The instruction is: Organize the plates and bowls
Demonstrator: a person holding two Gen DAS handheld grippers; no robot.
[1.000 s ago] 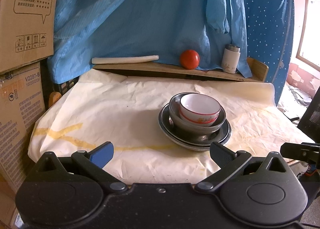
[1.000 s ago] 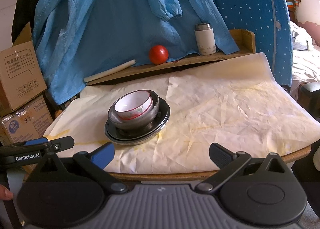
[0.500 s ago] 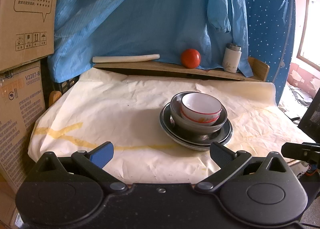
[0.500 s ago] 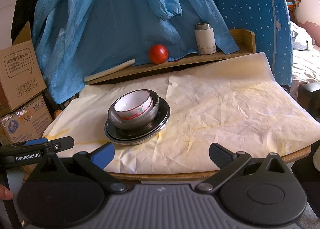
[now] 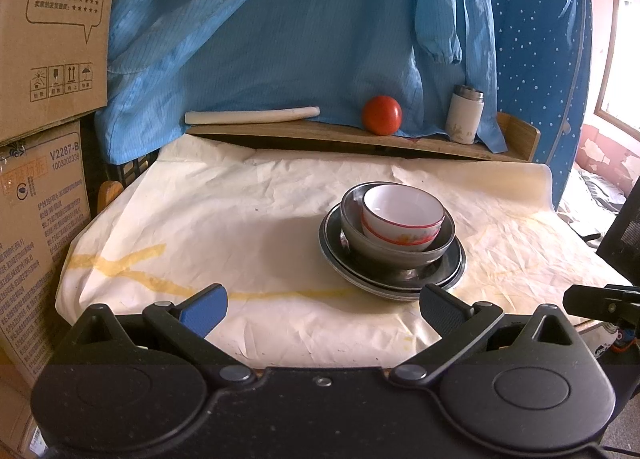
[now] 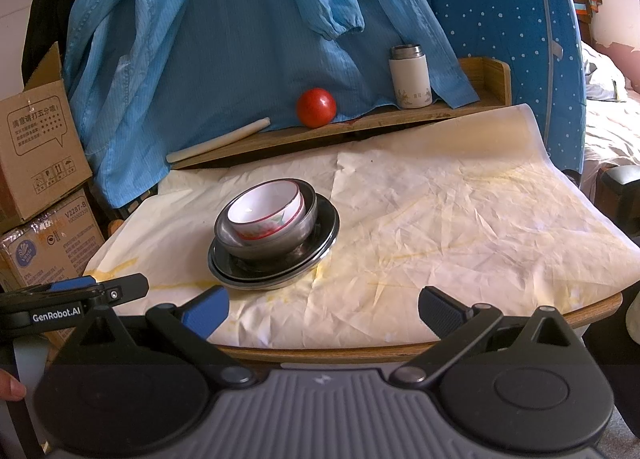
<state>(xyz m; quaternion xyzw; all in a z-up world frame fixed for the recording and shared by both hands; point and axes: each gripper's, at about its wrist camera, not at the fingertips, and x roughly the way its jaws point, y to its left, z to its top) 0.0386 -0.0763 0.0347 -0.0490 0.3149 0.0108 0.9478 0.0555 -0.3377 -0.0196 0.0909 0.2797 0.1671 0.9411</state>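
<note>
- table [image 6: 520, 323] with a wooden edge, covered by crumpled cream paper sheet [image 5: 248, 227] with yellow streaks; fills the space ahead of both claws
- blue garment [image 5: 280, 39] hanging behind the table, far ahead of both claws; dotted blue fabric [image 6: 520, 19] to its right
- cardboard boxes [image 5: 44, 99] stacked, far left of left claw, Chinese print on them
- wooden shelf [image 5: 360, 139] along the table's back edge, beyond the dish stack
- left gripper [image 5: 322, 305]: fingers spread wide, nothing between them, low at the near table edge; in the right wrist view it shows at lower left [image 6: 76, 295], marked GenRobot.AI
- right gripper [image 6: 323, 305]: fingers spread wide, empty, at the near table edge; dish stack ahead and to its left
- metal plates [image 5: 392, 259] stacked on the paper, just ahead of left claw, nearer its right finger; at least two rims visible
- metal bowl [image 5: 396, 235] sitting on the plates
- white bowl with red rim band [image 5: 402, 215] nested in the metal bowl, tilted slightly
- white rolled stick-like item [image 5: 252, 115] lying on shelf, ahead-left of stack
- white flask with metal cap [image 6: 410, 77] upright on shelf, far ahead-right of stack
- red tomato [image 6: 316, 107] on shelf, between the roll and the flask
- fingertip [image 6: 10, 387] of a person at the lower left edge, right wrist view
</note>
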